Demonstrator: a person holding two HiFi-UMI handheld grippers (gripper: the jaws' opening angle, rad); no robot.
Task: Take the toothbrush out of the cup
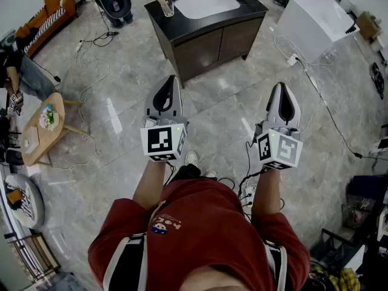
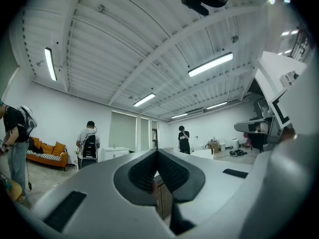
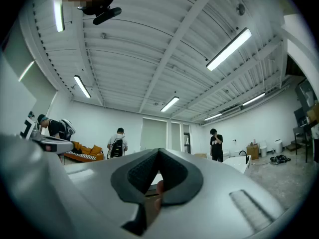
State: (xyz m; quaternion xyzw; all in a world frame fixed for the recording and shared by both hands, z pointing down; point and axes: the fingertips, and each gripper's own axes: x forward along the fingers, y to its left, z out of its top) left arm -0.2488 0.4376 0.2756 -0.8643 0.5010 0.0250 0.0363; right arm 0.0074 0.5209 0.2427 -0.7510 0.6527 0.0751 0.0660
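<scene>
While the left gripper [image 1: 170, 80] and right gripper [image 1: 280, 88] point forward, jaws closed and empty, the cup [image 1: 168, 8] stands well ahead of both, on the vanity [image 1: 209, 46] corner. Toothbrush axis: too small to read.

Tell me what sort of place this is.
Probably a large open studio or lab, not a home: a lone sink cabinet stands mid-floor, a sofa sits by the wall, and strip lights line a ribbed ceiling.
</scene>
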